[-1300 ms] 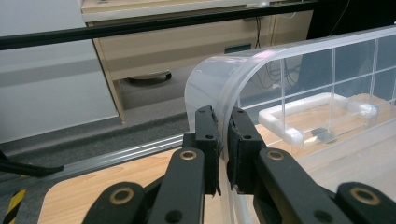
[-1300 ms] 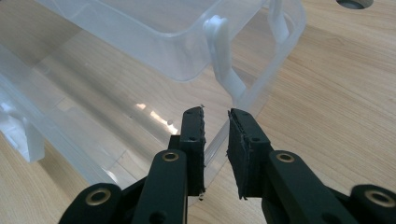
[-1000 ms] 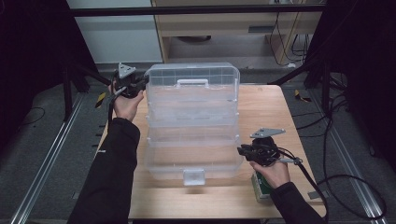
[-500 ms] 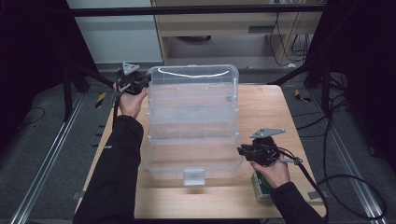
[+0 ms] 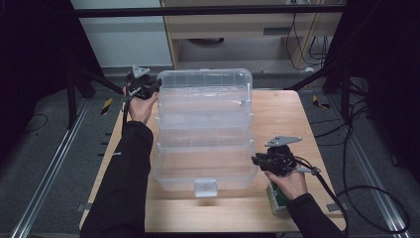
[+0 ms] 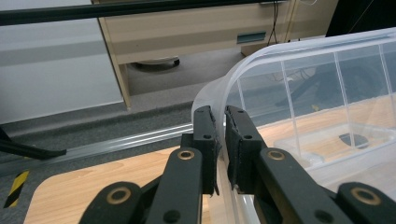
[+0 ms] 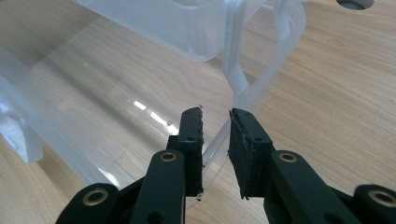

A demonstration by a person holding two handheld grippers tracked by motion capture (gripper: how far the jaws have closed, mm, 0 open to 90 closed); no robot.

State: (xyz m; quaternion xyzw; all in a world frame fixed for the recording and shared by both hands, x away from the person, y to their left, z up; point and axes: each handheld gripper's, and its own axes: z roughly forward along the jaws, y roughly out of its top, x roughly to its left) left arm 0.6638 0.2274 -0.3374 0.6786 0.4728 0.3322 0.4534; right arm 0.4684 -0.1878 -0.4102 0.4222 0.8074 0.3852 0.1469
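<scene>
Saw a big clear plastic box (image 5: 203, 131) on the wooden tabletop (image 5: 282, 119), reaching from the near edge almost to the far edge. Looked see-through, with a lid (image 5: 204, 84) standing up at the far end and a small clear latch (image 5: 205, 187) at the near end. Found the left gripper (image 5: 148, 89) at the far left corner of the lid, held up by a hand in a black sleeve (image 5: 124, 183). Showed, in the left gripper view, its two black fingers (image 6: 205, 135) almost together, pinched on the thin rim of the lid (image 6: 219, 98), one finger on each side. Found the right gripper (image 5: 258, 159) at the near right side of the box, just beside its low wall. Showed, in the right gripper view, its fingers (image 7: 191, 135) a little apart, one on each side of the clear edge of the box (image 7: 233, 107), with a gap left between. Could not tell whether those fingers touched the plastic. Spotted a small green carton (image 5: 277, 196) on the tabletop under the right hand (image 5: 289, 181), partly hidden. Noticed a wooden cabinet (image 5: 237, 25) and grey floor past the tabletop.
</scene>
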